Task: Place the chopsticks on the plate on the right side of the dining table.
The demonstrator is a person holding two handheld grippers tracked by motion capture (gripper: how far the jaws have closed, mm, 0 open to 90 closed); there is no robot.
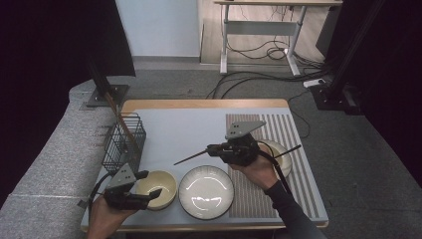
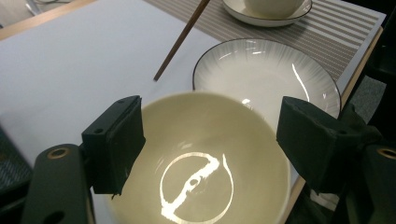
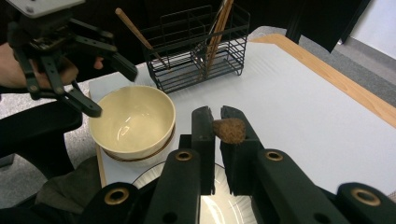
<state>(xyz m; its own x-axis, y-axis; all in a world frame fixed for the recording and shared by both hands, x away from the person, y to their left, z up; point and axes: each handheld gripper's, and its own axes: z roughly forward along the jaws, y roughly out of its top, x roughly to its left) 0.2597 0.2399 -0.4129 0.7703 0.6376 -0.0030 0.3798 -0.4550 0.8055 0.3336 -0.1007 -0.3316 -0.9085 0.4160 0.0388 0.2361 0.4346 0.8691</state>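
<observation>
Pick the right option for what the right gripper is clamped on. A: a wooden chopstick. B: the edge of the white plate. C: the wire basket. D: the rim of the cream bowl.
A: the right gripper has its jaws closed on a wooden chopstick that sticks out toward the table's middle, above the white plate.

Behind my table I've got grey carpet (image 1: 189,79), a pale wall (image 1: 159,27), a desk frame (image 1: 261,30) with cables (image 1: 259,52) tangled underneath, dark curtains (image 1: 45,45) either side.
</observation>
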